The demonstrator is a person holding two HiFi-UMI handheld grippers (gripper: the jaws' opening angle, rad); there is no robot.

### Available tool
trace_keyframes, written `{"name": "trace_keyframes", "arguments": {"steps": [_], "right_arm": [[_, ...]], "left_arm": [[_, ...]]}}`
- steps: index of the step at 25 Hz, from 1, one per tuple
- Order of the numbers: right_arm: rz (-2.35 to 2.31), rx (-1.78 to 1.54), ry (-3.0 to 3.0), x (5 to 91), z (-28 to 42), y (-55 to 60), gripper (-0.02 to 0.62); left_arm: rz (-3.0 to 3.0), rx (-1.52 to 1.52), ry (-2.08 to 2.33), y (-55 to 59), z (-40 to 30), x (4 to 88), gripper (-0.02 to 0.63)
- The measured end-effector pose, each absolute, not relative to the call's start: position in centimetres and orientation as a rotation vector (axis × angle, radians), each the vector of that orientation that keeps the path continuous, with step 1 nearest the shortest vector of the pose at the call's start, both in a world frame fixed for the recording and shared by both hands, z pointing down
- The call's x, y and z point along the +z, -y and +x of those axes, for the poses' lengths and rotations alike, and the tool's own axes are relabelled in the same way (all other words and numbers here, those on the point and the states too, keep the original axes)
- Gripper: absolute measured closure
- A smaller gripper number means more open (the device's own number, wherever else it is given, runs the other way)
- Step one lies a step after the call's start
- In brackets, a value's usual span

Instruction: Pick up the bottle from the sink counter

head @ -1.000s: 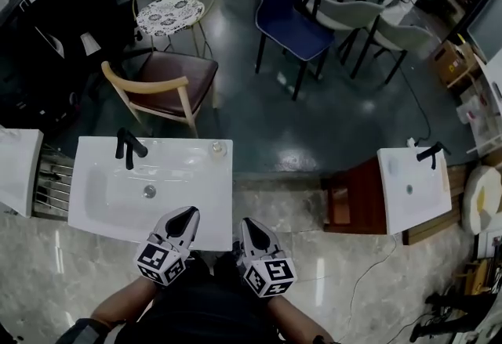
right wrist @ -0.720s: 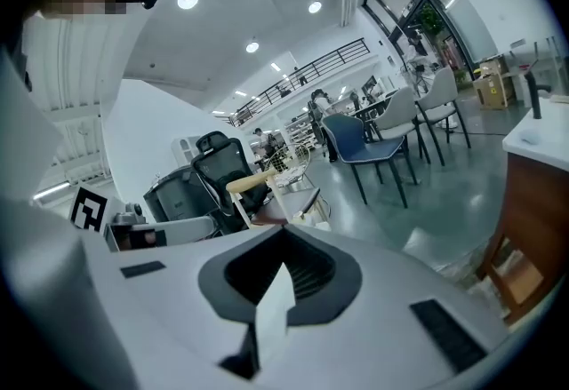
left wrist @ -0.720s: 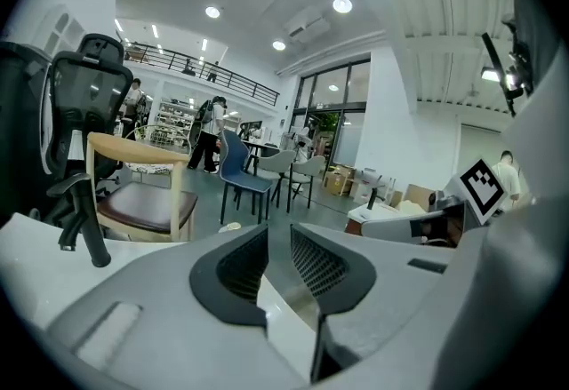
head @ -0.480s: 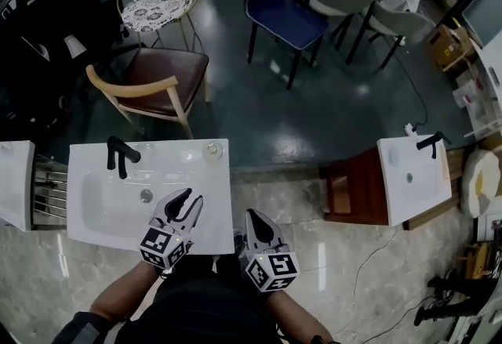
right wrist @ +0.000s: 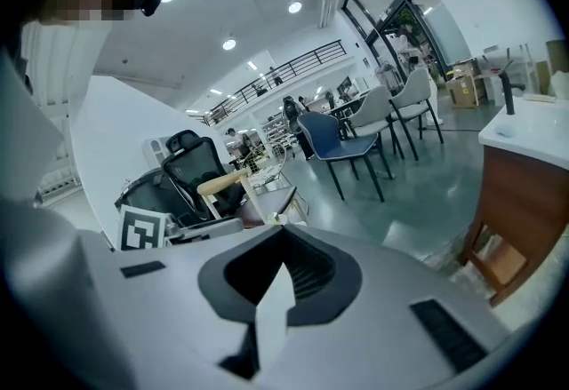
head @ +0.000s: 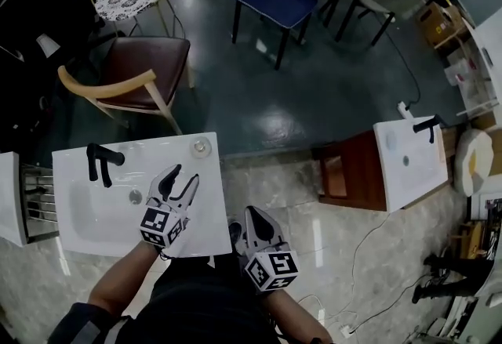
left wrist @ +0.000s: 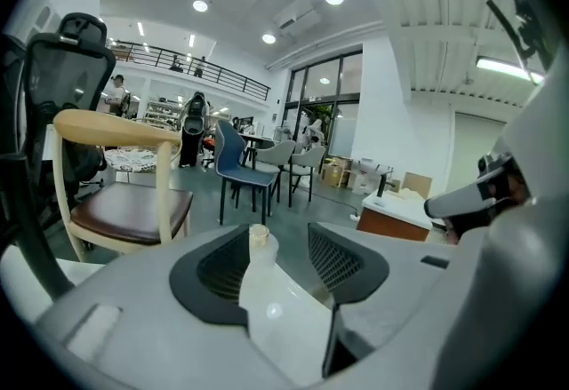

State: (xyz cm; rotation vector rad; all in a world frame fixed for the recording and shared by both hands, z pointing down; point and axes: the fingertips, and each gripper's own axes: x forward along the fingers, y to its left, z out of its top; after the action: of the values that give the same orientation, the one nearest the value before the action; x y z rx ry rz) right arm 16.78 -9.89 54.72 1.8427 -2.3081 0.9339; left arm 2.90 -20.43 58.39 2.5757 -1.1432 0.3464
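Over at the sink counter point(head: 218, 205), your left gripper point(head: 180, 176) hangs above the white top, just right of the basin's drain point(head: 135, 196), and it points toward the far right corner. Its jaws have just been opening and now sit partway apart with nothing between the pads. So no grip on anything yet.

The bottle point(head: 201, 147) stands upright on that far right corner of the counter, well away from the black faucet point(head: 100, 162) on the left side. In your left gripper view the bottle point(left wrist: 258, 242) lines up right in the gap between the jaws, but it's out ahead of the tips, not touching them. It looks pale and see-through with a light cap.

Your right gripper point(head: 252, 213) sits off the counter's front right corner, over the marble floor and close to your body. Its jaws are pressed together at the tips and it's empty.

Past the counter there's a wooden chair point(head: 133, 72) with a dark brown seat.
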Motion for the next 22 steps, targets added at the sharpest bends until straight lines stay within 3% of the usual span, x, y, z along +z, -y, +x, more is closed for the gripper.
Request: {"name": "trace_keyframes", "arguments": {"steps": [5,22], "right_arm": [[1.84,0.972,2.271,55.9,17.5,10.7,0.588],[1.828,1.091,2.182,58.9,18.0,11.8,0.588]], "left_arm": [[2.582,0.433,1.162,23.2,3.6,61.6,0.309],[2.571,0.544,1.099,28.2,6.8,68.0,0.255]]}}
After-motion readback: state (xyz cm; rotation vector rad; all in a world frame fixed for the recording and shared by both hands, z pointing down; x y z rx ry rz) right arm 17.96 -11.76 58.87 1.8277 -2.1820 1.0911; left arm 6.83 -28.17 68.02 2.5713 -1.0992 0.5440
